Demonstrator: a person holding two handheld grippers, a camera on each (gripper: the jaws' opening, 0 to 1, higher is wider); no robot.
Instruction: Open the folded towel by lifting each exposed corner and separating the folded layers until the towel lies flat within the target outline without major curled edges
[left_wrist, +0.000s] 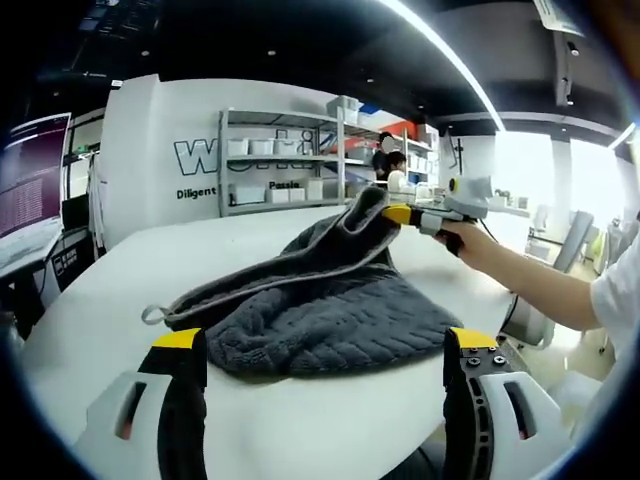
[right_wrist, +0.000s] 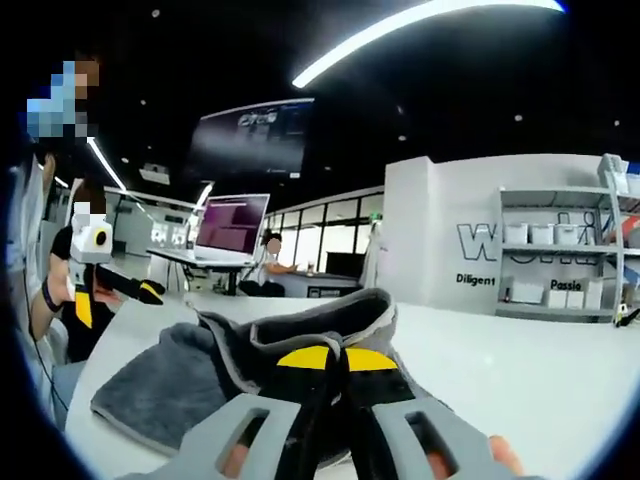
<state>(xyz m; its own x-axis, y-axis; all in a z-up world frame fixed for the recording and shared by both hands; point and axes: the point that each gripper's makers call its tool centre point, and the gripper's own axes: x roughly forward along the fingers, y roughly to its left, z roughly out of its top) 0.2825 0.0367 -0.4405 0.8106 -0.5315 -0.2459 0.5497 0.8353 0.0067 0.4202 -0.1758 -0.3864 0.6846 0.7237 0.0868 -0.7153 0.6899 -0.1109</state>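
Left gripper view
Towel: a grey towel (left_wrist: 330, 315) is seen lying on the white table (left_wrist: 300, 420), still folded; its upper layer is raised by one corner toward the upper right.
Left gripper: the left gripper (left_wrist: 325, 350) is held with jaws wide apart, nothing between them; the towel's near edge is seen between the yellow tips, apparently untouched, though this is hard to judge.
Right gripper: the right gripper (left_wrist: 392, 213) is seen at the raised corner, held by a hand (left_wrist: 470, 240).

Right gripper view
Right gripper: the right gripper (right_wrist: 335, 360) is closed tight on the towel (right_wrist: 200, 380); the pale-edged hem is pinched between the yellow tips.
Left gripper: the left gripper (right_wrist: 146, 290) is seen at far left, above the table (right_wrist: 520, 370); its jaw spread cannot be told here.
Background: shelving (right_wrist: 560, 260) and a monitor (right_wrist: 232, 225) are noted.
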